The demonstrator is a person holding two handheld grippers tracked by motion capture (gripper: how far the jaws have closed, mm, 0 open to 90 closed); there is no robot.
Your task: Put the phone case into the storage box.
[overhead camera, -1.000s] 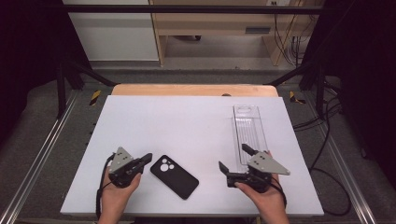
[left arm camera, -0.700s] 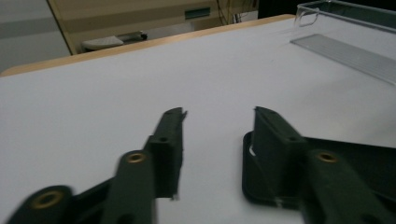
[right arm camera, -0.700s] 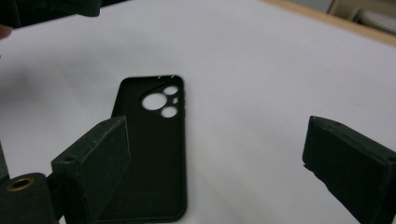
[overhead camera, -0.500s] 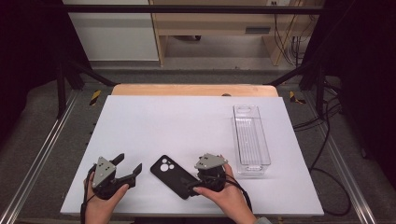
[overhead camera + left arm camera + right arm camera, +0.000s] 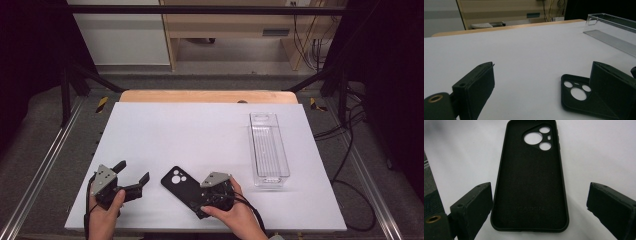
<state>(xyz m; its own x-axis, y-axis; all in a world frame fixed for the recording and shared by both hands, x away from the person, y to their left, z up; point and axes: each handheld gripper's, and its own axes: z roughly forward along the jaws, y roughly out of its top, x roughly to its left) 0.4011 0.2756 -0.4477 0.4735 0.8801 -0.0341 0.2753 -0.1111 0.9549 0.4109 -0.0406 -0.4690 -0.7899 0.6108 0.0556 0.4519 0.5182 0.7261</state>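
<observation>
Closing in: right gripper (image 5: pixel 199 206) is straddling phone case (image 5: pixel 530 177) — jaws wide, not yet pinching.
Left gripper (image 5: pixel 134 176): is gaping, empty.
Next: squeezing case edges — evenly.

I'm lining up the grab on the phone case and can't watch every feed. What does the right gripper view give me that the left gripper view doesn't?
Right gripper view alone: the whole phone case lying hollow side up, its near end between the right gripper, whose jaws stand apart; the left jaw sits close beside the case's edge, the right jaw clear of it.

Left gripper view alone: the clear plastic tray far right, the table's wooden far edge, and the left gripper open with nothing between its jaws.

Both: the white tabletop and the case's camera holes.
</observation>
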